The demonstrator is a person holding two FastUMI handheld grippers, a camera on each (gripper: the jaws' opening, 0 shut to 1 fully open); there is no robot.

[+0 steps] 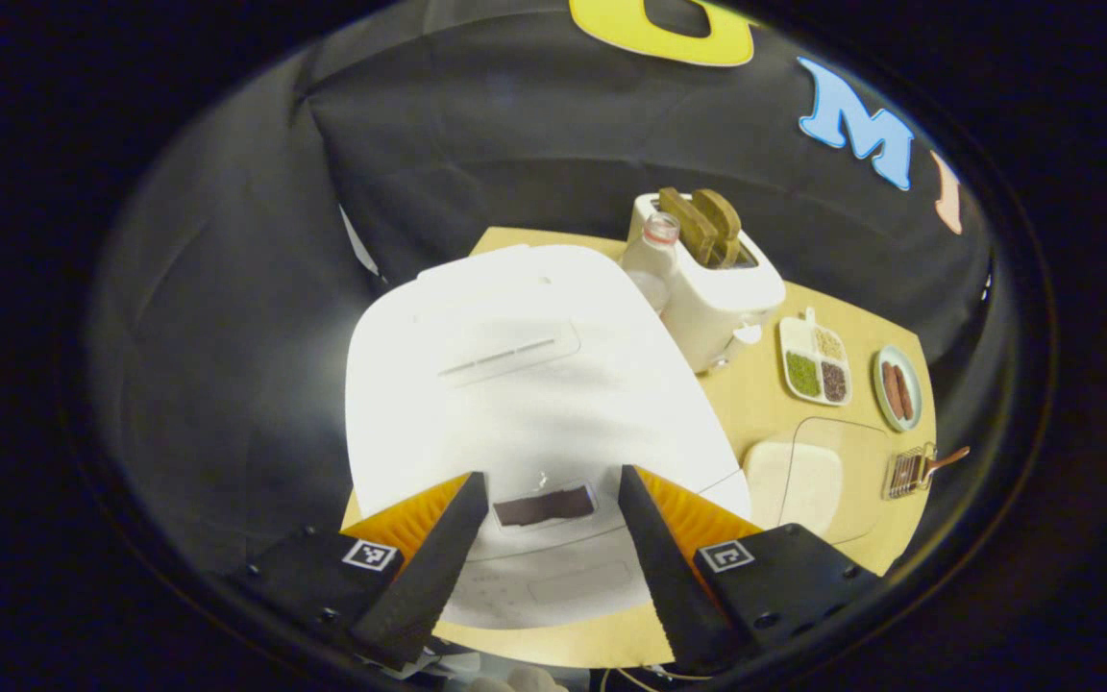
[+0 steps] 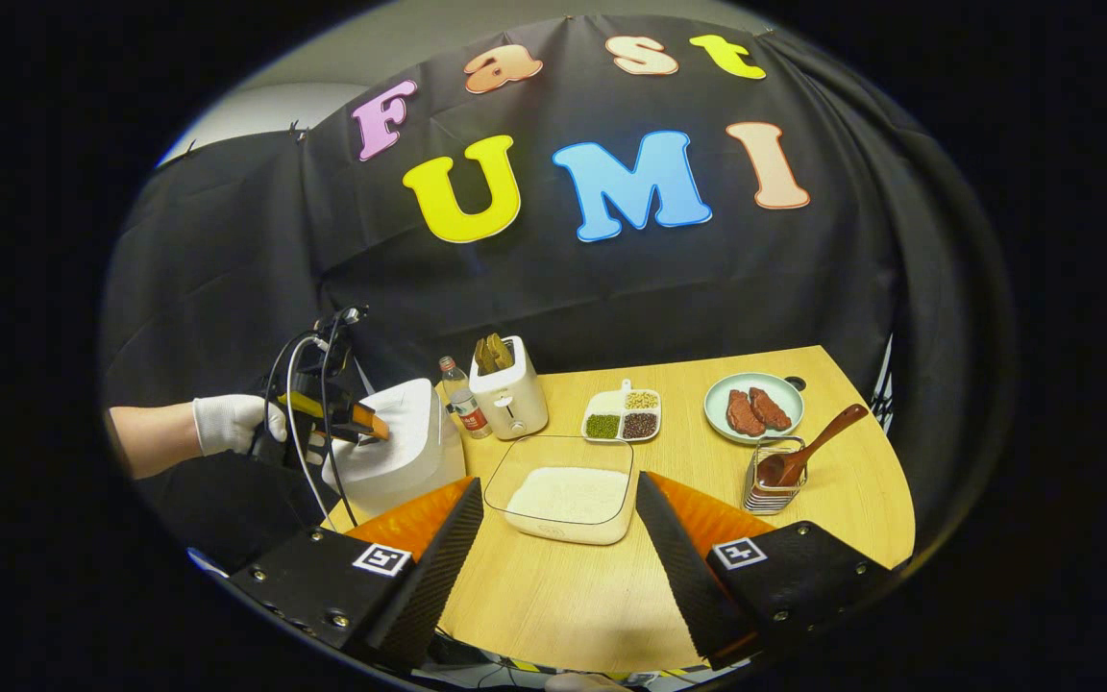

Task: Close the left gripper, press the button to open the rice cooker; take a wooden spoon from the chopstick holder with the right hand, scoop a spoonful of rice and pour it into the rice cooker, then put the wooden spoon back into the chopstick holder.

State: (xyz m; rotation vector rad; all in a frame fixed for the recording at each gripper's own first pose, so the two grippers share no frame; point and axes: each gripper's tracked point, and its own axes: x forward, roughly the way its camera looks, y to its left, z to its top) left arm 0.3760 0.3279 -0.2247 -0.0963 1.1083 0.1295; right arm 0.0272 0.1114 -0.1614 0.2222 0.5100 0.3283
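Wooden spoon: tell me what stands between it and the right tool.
Nothing visible blocks it. The right tool is open over bare table, with the rice container straight ahead. The wooden spoon stands in the chopstick holder off to the right.

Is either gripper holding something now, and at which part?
Nothing is held. Left gripper is open above the rice cooker; right gripper is open; the wooden spoon sits in its holder.

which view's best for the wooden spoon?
Right gripper view: the wooden spoon stands clear in the chopstick holder, bowl down, handle leaning right. In the left gripper view it is tiny at the table's far edge, only the handle legible.
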